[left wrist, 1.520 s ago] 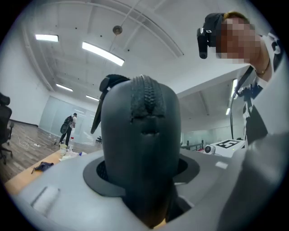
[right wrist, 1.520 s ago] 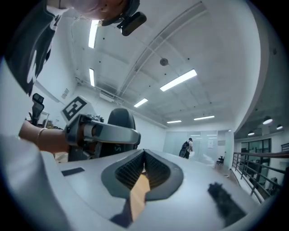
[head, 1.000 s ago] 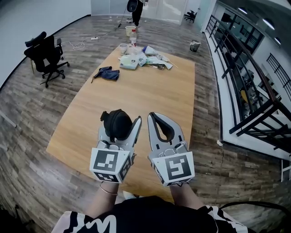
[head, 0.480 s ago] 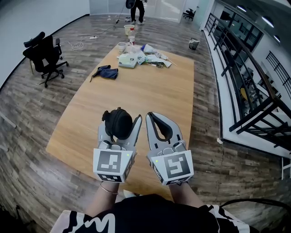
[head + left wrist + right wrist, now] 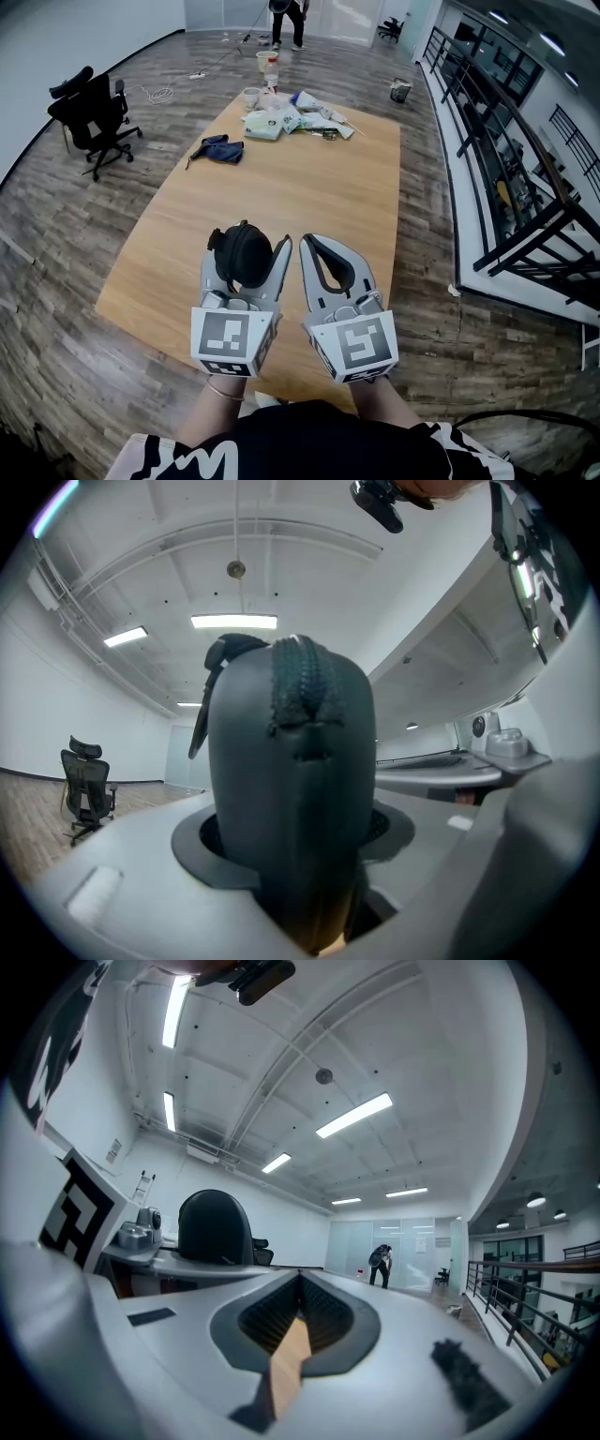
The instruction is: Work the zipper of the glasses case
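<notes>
Remaining as a second ago: one black glasses case (image 5: 291, 789), pinched upright by the left gripper (image 5: 248, 247) over one table (image 5: 309, 178); one right gripper (image 5: 316, 238), jaws pressed together, empty; one office chair (image 5: 94, 117)

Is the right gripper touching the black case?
Apart. The head view shows the case inside the left gripper, whose jaw separates it from the right gripper.

— How much of the glasses case (image 5: 242, 258) does the head view give?
— Only its upper end; the left gripper (image 5: 248, 246) covers the rest.
— And the clutter (image 5: 292, 120) at the far end of the table (image 5: 309, 197)?
— Too small to name. The person (image 5: 287, 11) beyond is cut off by the top edge.
</notes>
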`<state>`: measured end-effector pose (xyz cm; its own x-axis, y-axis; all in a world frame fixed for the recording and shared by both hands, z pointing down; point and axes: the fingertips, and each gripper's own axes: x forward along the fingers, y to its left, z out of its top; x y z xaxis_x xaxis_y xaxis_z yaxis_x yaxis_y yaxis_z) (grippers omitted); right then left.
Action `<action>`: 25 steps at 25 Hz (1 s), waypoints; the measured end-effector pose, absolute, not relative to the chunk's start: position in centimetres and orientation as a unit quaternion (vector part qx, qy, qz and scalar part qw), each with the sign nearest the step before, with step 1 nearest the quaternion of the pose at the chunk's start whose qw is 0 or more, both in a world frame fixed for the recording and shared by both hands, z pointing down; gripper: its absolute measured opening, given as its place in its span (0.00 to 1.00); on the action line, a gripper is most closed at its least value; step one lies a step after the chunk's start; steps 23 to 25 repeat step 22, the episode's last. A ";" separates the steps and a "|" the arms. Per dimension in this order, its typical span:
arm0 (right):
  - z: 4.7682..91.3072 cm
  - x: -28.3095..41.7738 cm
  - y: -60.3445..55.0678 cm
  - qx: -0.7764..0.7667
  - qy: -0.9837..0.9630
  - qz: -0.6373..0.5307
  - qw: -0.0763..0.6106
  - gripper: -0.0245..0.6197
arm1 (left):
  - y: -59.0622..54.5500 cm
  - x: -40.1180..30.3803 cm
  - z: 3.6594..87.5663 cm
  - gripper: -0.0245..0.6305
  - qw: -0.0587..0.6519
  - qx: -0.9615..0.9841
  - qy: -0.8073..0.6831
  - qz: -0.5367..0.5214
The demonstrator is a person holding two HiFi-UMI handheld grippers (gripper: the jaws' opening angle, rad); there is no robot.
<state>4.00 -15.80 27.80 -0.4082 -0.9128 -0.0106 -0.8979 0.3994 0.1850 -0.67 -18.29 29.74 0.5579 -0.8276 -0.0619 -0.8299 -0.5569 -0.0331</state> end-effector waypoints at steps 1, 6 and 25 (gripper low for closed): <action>28.0 4.0 -15.7 0.541 -0.836 -0.082 0.045 0.05 | -18.2 -0.7 29.7 0.44 0.029 -0.882 0.470 0.020; 28.1 3.9 -15.6 0.539 -0.838 -0.083 0.040 0.05 | -18.2 -0.6 29.6 0.44 0.033 -0.881 0.471 0.019; 28.8 3.9 -15.3 0.529 -0.843 -0.087 0.038 0.05 | -18.1 -0.5 29.4 0.44 0.029 -0.881 0.473 0.021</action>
